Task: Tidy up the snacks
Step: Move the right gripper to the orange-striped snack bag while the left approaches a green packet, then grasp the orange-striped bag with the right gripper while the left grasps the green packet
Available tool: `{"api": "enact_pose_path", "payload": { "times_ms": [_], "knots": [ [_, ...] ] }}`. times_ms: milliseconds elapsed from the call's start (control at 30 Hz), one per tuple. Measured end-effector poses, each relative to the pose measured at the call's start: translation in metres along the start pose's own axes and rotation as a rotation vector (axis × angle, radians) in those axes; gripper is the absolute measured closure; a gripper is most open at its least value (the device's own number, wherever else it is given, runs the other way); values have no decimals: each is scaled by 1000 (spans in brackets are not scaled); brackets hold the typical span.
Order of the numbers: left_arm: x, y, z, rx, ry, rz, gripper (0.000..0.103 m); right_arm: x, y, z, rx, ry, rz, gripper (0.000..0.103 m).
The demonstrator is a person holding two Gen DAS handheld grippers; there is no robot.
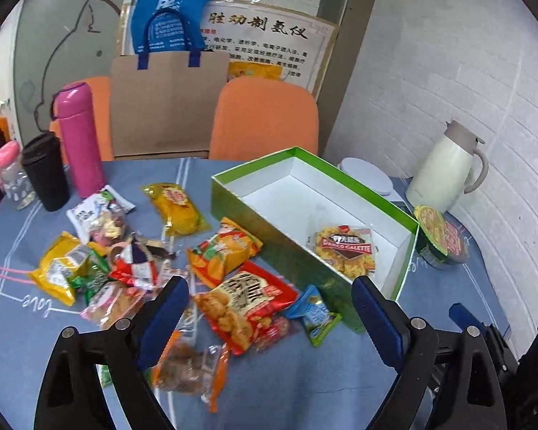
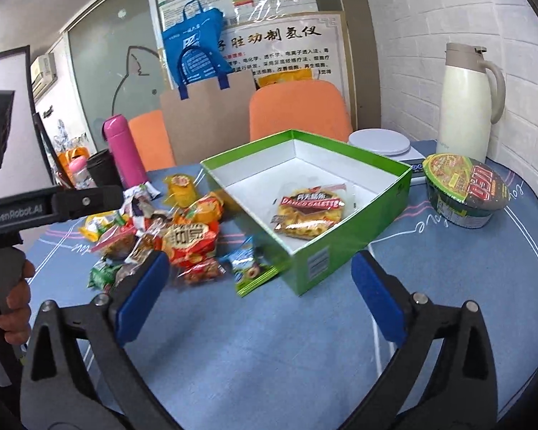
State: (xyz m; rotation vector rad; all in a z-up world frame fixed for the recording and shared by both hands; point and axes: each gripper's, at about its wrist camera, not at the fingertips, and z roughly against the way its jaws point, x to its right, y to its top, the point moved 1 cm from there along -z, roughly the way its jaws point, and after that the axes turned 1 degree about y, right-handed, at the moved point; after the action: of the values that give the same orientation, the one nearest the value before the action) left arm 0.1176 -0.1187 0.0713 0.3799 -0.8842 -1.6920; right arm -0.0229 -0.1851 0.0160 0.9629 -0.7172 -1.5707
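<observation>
A green open box (image 1: 233, 193) (image 2: 344, 251) stands on the blue table and holds one galette snack pack (image 1: 344, 249) (image 2: 310, 211). Left of the box lies a pile of several snack packs, among them a red pack (image 1: 247, 304) (image 2: 190, 242), an orange chip bag (image 1: 222, 251) and a small blue-green pack (image 1: 314, 313) (image 2: 249, 263). My left gripper (image 1: 270, 308) is open and empty, above the red pack. My right gripper (image 2: 260, 279) is open and empty, over the table in front of the box.
An instant noodle bowl (image 1: 441, 236) (image 2: 464, 190) sits right of the box. A cream jug (image 1: 444, 165) (image 2: 468, 100) and a white scale (image 2: 378, 141) stand behind. A pink flask (image 1: 79, 139) (image 2: 122, 150) and a black cup (image 1: 46, 175) stand at the back left. Orange chairs (image 1: 265, 118) stand behind the table.
</observation>
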Motion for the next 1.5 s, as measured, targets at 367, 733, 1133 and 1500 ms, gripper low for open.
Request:
{"api": "enact_pose_path", "payload": {
  "times_ms": [367,733,1133,1500],
  "knots": [
    [-76,-70,31,-35,121,105,9,-46,-29,-29,-139,89,34,2],
    [-144,-107,46,-56,176,224,9,-101,-36,-77,-255,225,34,2],
    [-160,-116,36,-81,122,210,11,-115,-42,-108,-318,282,19,88],
    [-140,-91,-9,-130,47,130,33,-100,-53,-78,-326,253,82,88]
  ]
}}
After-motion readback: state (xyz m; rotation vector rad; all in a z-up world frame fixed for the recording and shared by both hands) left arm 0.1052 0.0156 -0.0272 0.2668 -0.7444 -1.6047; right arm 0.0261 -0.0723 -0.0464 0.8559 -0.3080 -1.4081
